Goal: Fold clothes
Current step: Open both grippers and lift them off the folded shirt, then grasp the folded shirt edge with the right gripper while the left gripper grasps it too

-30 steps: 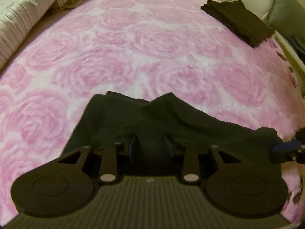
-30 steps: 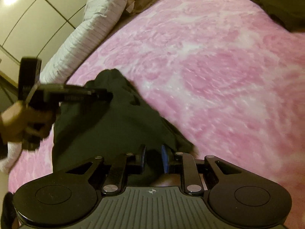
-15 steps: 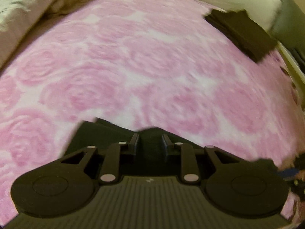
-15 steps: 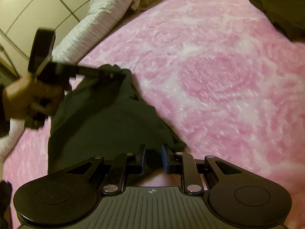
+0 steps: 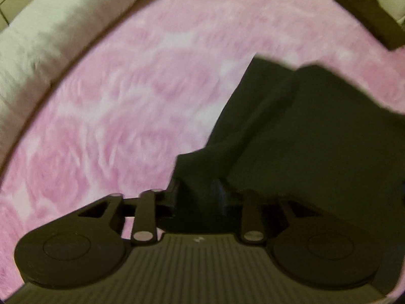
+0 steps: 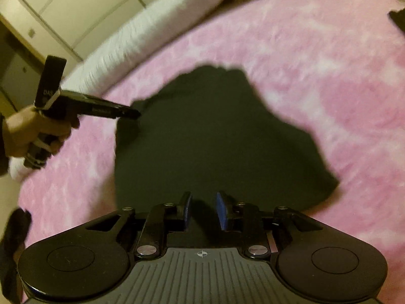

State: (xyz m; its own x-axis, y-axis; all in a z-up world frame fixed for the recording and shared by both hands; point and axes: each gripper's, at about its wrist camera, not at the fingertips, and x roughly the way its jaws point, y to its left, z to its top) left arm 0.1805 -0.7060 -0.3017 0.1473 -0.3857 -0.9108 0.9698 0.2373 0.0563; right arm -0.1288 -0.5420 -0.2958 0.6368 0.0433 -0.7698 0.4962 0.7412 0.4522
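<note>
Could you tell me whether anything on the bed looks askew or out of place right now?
Nothing stands out: the dark garment lies rumpled, mid-fold, on the pink blanket, and another dark folded piece sits apart.
</note>
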